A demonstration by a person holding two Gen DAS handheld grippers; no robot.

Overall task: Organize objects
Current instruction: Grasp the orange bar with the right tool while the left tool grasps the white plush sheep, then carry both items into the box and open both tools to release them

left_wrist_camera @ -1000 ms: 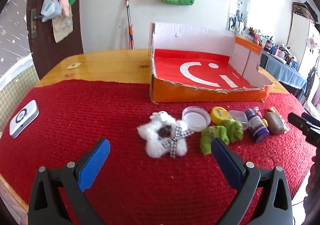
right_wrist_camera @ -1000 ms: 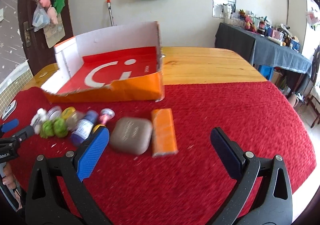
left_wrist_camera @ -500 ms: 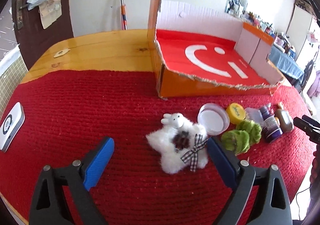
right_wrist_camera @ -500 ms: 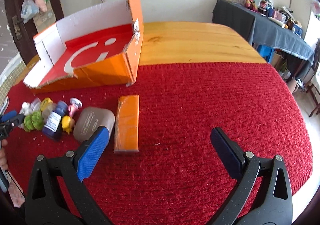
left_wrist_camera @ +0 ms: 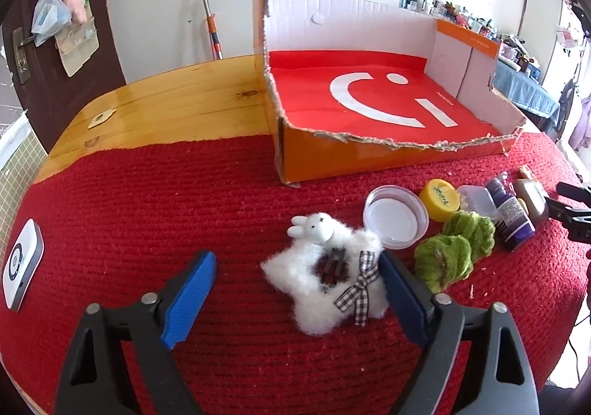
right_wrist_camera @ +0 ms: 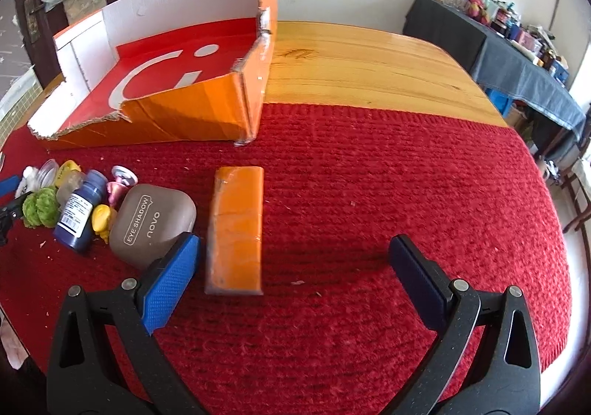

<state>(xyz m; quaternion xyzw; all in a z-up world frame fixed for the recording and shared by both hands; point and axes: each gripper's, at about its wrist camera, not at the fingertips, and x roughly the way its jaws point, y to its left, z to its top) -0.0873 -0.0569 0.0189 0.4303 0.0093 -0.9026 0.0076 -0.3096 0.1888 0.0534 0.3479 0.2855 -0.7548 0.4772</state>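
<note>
**Fig.: Approach to first picks, both jaws apart**

Left hand-held gripper (left_wrist_camera: 295, 298), jaws wide apart, straddles white plush toy (left_wrist_camera: 327, 282) on red cloth of desk (left_wrist_camera: 147, 200); right pad touching or just beside the fluff, left pad w/ clear gap. Right hand-held gripper (right_wrist_camera: 295, 278), also spread & holding nothing, sits near orange packet (right_wrist_camera: 236, 226), which lies off-centre toward its left pad. Judged step: pre-grasp. Next: centre, close on toy, lift over torn front edge of cardboard box (left_wrist_camera: 388, 160). Box floor bare. Green scrunchies (left_wrist_camera: 454, 248) & lid (left_wrist_camera: 395, 217) crowd toy's right; left side open.
</note>
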